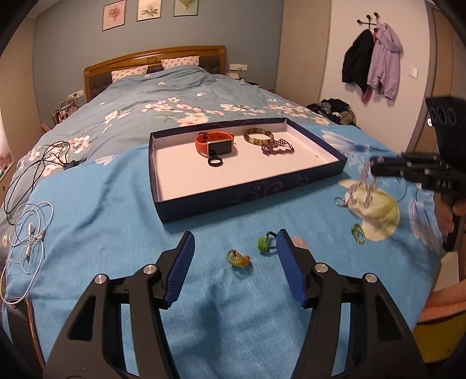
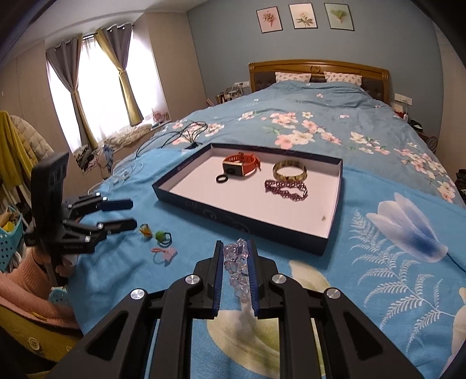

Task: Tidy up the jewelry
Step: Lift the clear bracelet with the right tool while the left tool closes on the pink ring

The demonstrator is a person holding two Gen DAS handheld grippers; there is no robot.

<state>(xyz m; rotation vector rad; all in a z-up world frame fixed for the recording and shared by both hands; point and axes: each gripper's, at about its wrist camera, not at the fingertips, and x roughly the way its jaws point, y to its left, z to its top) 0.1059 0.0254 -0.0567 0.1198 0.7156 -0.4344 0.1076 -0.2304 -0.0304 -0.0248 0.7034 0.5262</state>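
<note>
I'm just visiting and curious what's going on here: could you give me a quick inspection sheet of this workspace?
Surface: bed with blue floral blanket.
Job's things: box lid holding orange watch, black ring, bangle, purple chain; small rings loose on blanket.
Clutter: clothes pile.
Grippers: left gripper open, empty; right gripper shut on clear bead bracelet.
Cables: white earphones, black cable.
Surroundings: three pictures, curtains, hanging coats.

place: home bedroom | signs: bed, curtains, hung coats
</note>
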